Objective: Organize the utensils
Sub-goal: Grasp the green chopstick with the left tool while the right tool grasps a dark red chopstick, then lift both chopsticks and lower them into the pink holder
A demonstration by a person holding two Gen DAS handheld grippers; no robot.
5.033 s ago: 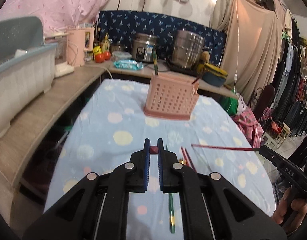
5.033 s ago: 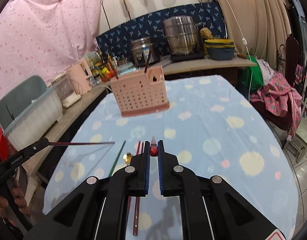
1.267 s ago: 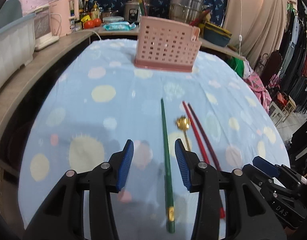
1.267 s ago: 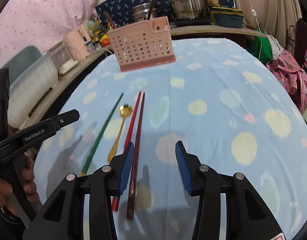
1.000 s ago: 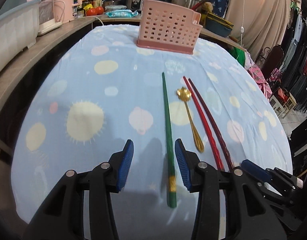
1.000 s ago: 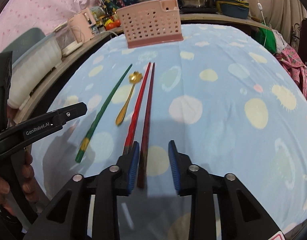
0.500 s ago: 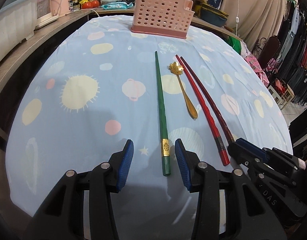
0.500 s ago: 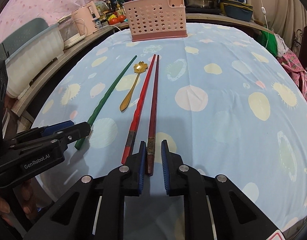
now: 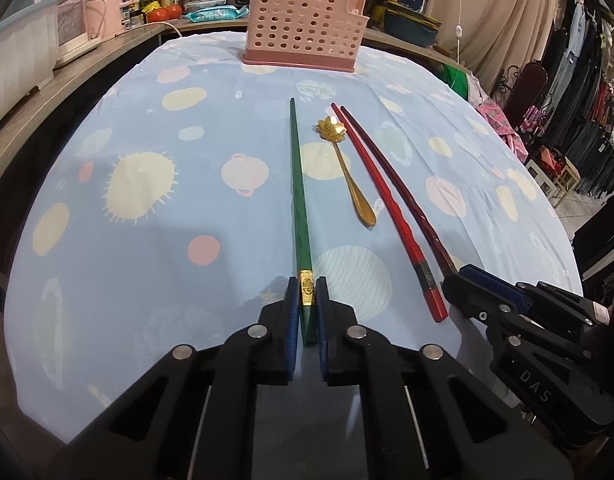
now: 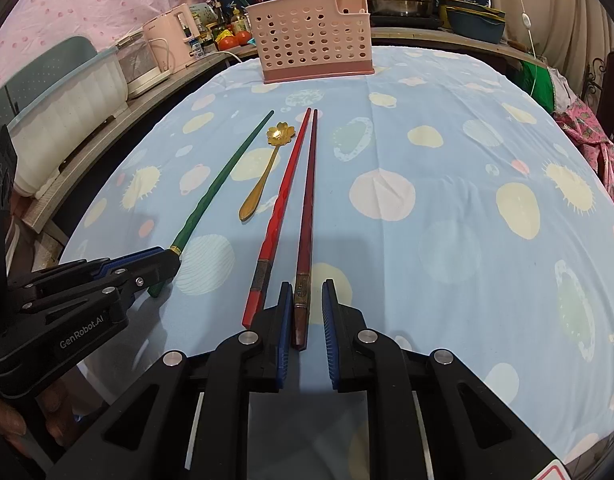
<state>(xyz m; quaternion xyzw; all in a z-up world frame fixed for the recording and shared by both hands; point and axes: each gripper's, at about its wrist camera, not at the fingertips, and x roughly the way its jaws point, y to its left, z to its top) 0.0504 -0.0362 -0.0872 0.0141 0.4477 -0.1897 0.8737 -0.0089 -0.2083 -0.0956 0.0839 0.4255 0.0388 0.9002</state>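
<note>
A green chopstick (image 9: 297, 176) lies on the blue tablecloth; my left gripper (image 9: 307, 300) is shut on its near gold-banded end. It also shows in the right wrist view (image 10: 211, 196). A gold flower spoon (image 9: 345, 168), a red chopstick (image 9: 383, 208) and a dark red chopstick (image 10: 307, 216) lie side by side to its right. My right gripper (image 10: 305, 308) straddles the dark red chopstick's near end, jaws slightly apart with a gap on the right side. A pink perforated utensil basket (image 9: 305, 20) stands at the table's far end.
A wooden counter (image 9: 67, 64) runs along the left and back, with a white bin (image 10: 63, 116), a pink kettle (image 10: 175, 36), tomatoes, pots and a rice cooker. Clothes racks (image 9: 579, 92) hang at the right. The tablecloth (image 10: 447, 208) covers a round table.
My left gripper has moved forward and shut on the green chopstick's end. My right gripper has opened a little around the dark red chopstick's end.
</note>
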